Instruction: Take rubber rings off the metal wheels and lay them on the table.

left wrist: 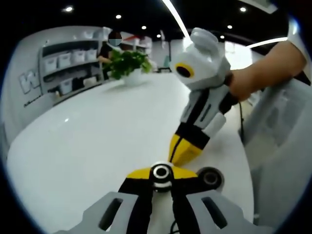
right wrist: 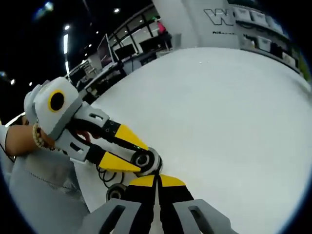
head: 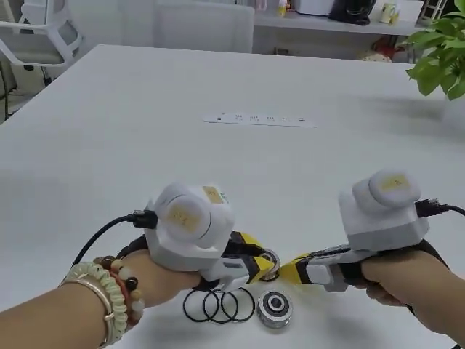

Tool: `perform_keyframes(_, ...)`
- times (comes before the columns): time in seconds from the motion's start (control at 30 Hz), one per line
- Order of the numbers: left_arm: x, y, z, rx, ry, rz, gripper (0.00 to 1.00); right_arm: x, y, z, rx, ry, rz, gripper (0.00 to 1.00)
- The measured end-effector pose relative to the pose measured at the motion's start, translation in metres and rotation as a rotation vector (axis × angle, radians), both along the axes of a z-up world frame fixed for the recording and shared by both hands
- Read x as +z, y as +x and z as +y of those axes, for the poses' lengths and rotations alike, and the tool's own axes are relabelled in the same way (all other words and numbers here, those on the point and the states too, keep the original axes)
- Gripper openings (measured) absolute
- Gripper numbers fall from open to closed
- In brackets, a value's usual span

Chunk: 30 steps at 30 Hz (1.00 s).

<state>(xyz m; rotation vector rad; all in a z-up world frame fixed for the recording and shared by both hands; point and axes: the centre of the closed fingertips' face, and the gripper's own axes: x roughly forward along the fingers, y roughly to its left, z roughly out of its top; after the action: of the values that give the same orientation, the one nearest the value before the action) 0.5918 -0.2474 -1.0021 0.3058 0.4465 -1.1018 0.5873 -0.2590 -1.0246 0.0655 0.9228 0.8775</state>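
Rings: three black rubber rings (head: 219,305) lie flat on the white table (head: 182,109), overlapping in a row just under the left hand.
Loose wheel: a metal wheel (head: 275,308) lies flat just beside the rings, on their right, apart from both grippers.
Left gripper (head: 256,262): held low over the table by a hand with bead bracelets (head: 109,291) on the wrist. Its yellow tips are clamped on a second metal wheel (left wrist: 161,171), one tip on each side.
Right gripper (right wrist: 157,182): comes in from the opposite side, yellow tips pressed together to a thin line, right at the rim of the clamped wheel. I cannot tell whether they pinch a ring there.
Clamped wheel: sits between the two grippers, just beyond the loose wheel and the rings.
Farther back: a white power strip (head: 260,118) lies mid-table, and a green plant (head: 442,58) stands at the far right corner.
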Motion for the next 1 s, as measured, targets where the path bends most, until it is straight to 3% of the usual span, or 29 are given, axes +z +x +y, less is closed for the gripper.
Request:
perform_keyframes(0.13, 0.000, 0.001, 0.001, 0.000, 0.001, -0.003, 0.15, 0.005, 0.006, -0.003, -0.096, 0.067, 0.050, 0.00)
perform_keyframes(0.17, 0.000, 0.001, 0.001, -0.001, 0.001, -0.002, 0.14, 0.010, 0.011, -0.003, -0.128, 0.110, 0.047, 0.00)
perform_keyframes(0.23, 0.000, 0.001, 0.002, 0.000, 0.001, -0.002, 0.14, 0.016, 0.011, -0.001, -0.158, 0.172, 0.088, 0.00)
perform_keyframes(0.27, 0.000, 0.001, 0.002, 0.000, 0.002, -0.003, 0.14, 0.017, 0.010, 0.000, -0.161, 0.180, 0.102, 0.00)
perform_keyframes(0.3, 0.000, 0.001, 0.002, 0.000, 0.003, -0.003, 0.14, 0.014, 0.009, -0.001, -0.144, 0.153, 0.087, 0.00)
perform_keyframes(0.47, 0.000, 0.001, 0.002, 0.000, 0.004, -0.006, 0.14, 0.016, 0.009, 0.003, -0.119, 0.121, 0.044, 0.00)
perform_keyframes(1.0, 0.000, 0.001, 0.002, -0.002, 0.008, -0.010, 0.14, 0.024, 0.001, 0.012, -0.093, 0.133, 0.034, 0.00)
